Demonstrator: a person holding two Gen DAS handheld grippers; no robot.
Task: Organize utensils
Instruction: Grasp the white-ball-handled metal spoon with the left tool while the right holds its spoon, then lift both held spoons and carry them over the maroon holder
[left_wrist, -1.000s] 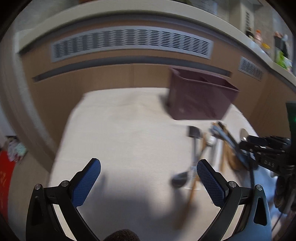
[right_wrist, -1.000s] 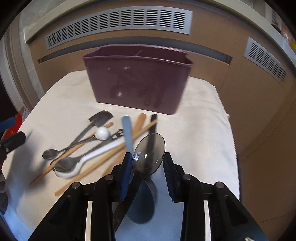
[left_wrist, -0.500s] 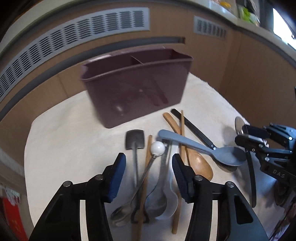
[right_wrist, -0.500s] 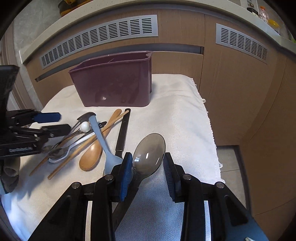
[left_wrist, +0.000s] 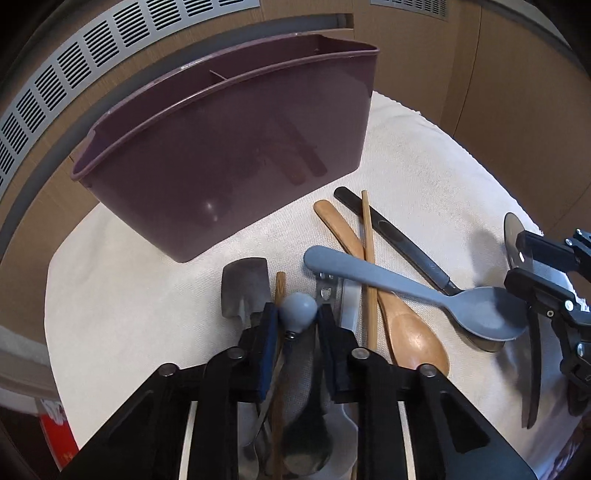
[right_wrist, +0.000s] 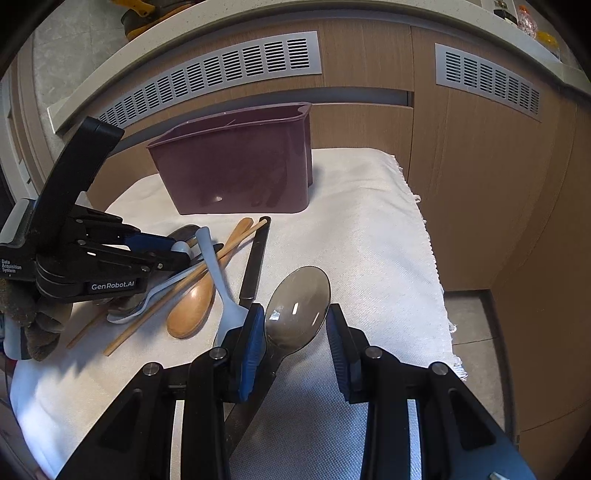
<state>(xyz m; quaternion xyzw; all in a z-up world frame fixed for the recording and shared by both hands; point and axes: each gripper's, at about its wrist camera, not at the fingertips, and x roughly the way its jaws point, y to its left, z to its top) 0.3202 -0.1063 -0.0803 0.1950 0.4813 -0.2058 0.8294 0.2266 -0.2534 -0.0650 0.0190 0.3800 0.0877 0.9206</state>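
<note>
Left wrist view alone shows the left gripper (left_wrist: 297, 321) – jaws just been closing – with pads at the ball-topped utensil (left_wrist: 298, 312); whether they press it, I cannot tell. Right view alone shows the right gripper (right_wrist: 295, 332) clasping the smoky translucent spoon (right_wrist: 299, 304), pitched down – maroon caddy (right_wrist: 236, 162) at 12 o'clock, on the white cloth (right_wrist: 369, 229).

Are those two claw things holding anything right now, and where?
The right gripper holds a smoky translucent spoon by its neck. The left gripper, just closing, pinches a utensil at its round knob.
</note>
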